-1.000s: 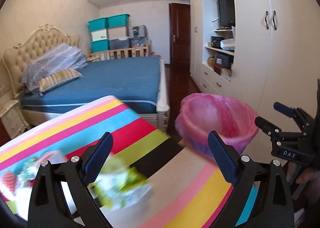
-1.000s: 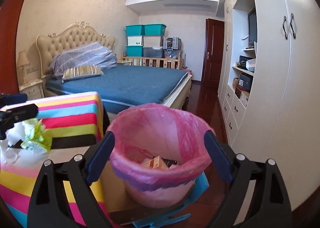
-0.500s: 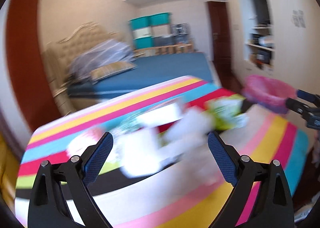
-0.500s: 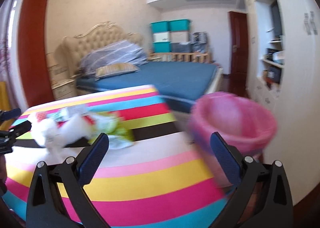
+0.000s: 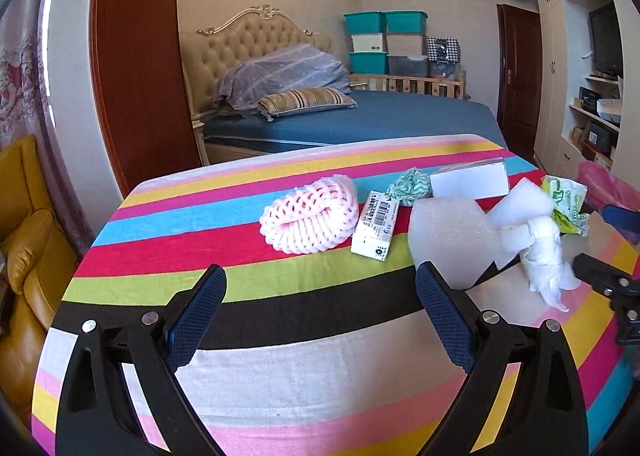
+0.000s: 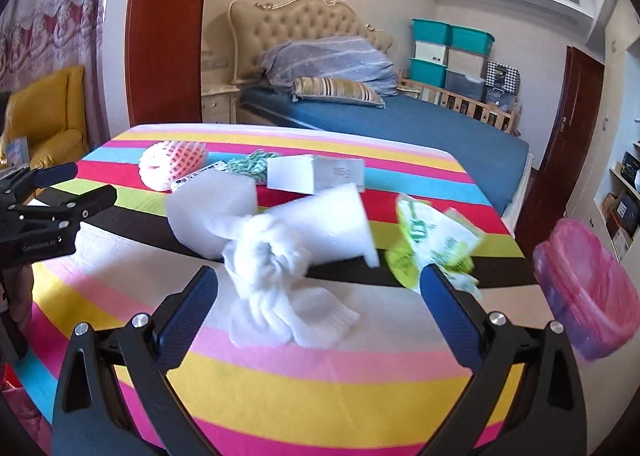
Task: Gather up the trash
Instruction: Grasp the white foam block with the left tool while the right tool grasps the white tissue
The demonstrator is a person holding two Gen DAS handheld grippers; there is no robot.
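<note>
Nearest the front edge of the striped table (image 6: pixel 320 396), both grippers are held with the jaws wide and nothing between them. The right gripper (image 6: pixel 318 306), whose jaws have just been opening, is pointed at a knotted white cloth (image 6: pixel 276 280), which lies just beyond its fingertips. The left gripper (image 5: pixel 320 310) is aimed over bare stripes, with the trash further on.

Behind the cloth, white foam pieces (image 6: pixel 280 219) are seen, and a green wrapper (image 6: pixel 432 244) near the right edge. Further back lie a small barcode box (image 5: pixel 376 225), a pink foam net (image 5: pixel 310 213), a green-white crumpled piece (image 5: pixel 412 185) and a white box (image 6: pixel 316 173). The pink-lined bin (image 6: pixel 588 292) stands off the right edge.

A risk is judged here: the items are crowded and touching, so one closing could catch the foam together with the cloth, or push the wrapper over the edge.

The bin is blurred and cut off, so its inside is not seen. The print on the wrapper cannot be read.
</note>
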